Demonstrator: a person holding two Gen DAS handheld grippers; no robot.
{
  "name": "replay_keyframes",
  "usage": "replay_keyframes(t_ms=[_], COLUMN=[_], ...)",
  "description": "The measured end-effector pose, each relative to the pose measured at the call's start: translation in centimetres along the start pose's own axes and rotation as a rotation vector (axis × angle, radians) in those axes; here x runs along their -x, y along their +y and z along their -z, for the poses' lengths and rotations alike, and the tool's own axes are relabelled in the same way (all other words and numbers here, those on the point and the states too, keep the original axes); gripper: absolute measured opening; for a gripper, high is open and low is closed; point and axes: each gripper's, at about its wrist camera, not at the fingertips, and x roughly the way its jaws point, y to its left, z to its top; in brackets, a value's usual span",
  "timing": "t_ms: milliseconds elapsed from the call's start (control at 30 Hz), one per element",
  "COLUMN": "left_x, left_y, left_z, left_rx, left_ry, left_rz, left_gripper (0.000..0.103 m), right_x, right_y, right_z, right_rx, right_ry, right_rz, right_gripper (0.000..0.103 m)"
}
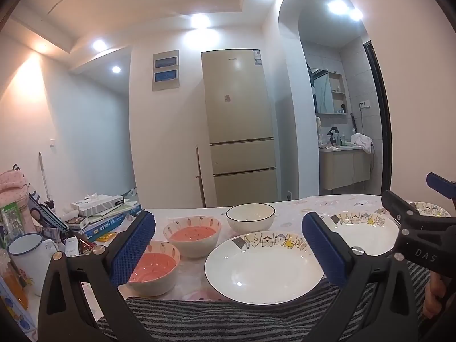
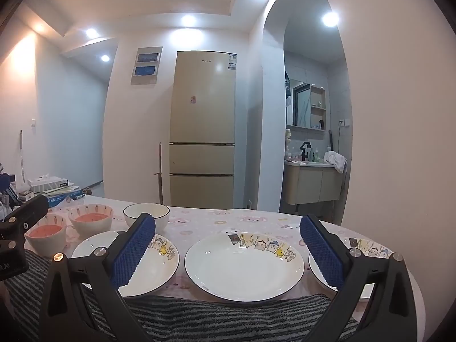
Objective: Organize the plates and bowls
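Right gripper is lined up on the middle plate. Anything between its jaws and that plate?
Nothing visible. The right gripper is open, and the middle plate lies straight ahead of it on the tablecloth. The striped towel lies below the jaws, at the plate's near rim.

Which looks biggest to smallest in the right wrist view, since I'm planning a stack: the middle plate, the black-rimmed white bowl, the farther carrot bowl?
1. Middle plate, clearly widest, though also nearest the camera.
2. and 3. Black-rimmed white bowl and farther carrot bowl: they look about alike, so no ranking between them.
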Motion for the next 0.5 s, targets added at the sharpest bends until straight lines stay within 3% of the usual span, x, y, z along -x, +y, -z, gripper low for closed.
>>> replay_keyframes(t_ms=[500], left_x=[-0.1], left_y=[0.3], left_z=[0.1], left_rx=[0.011], left_ry=[0.018], left_rz=[0.002], left_gripper=[0.103], right_x=[1.6], right_y=[0.6], right_z=[-0.2], right_rx=[0.019], right_ry=[-0.07], right_rz=[0.02], right_gripper=[0.103])
